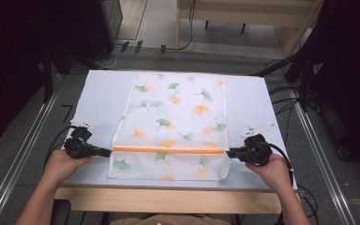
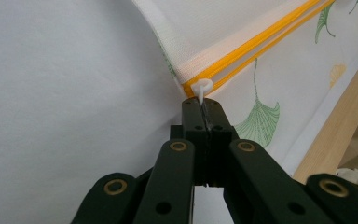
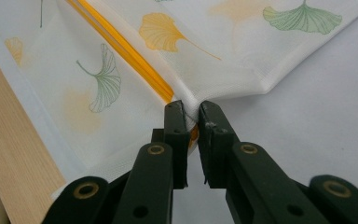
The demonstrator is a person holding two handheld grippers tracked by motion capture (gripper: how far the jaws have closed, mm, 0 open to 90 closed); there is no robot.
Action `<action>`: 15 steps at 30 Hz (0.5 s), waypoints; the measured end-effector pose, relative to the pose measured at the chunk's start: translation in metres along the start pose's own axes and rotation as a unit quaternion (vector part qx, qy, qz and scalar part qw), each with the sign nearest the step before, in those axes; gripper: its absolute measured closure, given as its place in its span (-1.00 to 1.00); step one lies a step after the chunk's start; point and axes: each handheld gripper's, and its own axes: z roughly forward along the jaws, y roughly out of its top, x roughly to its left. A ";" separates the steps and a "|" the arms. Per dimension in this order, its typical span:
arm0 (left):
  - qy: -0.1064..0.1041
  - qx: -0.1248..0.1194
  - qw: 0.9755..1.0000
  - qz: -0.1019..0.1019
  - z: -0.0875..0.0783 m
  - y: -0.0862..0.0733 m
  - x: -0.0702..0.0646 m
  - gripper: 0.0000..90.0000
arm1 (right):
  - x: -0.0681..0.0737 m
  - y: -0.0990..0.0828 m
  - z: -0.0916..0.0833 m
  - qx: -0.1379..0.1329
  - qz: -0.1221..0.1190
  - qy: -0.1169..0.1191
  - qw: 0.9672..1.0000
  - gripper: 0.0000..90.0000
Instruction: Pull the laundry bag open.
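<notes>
A white mesh bag (image 1: 173,112) printed with green and orange ginkgo leaves lies flat on the white table (image 1: 98,93). An orange zipper (image 1: 168,150) runs across the bag near its front end. My left gripper (image 1: 108,152) is at the zipper's left end, shut on the small white zipper pull (image 2: 200,87), with its jaws (image 2: 204,105) pressed together. At the right end, my right gripper (image 1: 228,152) is shut on the bag's edge where the zipper (image 3: 126,49) stops. Fabric is pinched between its fingers (image 3: 192,109), and the cloth (image 3: 242,56) puckers there.
The table's wooden front edge (image 1: 168,199) runs just behind my hands. Cables (image 1: 286,101) trail off the right side and metal rails (image 1: 23,154) flank the table on the floor. Dark equipment (image 1: 98,23) stands beyond the far edge.
</notes>
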 end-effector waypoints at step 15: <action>-0.012 0.013 1.000 0.009 0.006 0.001 -0.005 1.00 | -0.008 -0.006 0.004 0.006 0.013 -0.011 1.000 0.85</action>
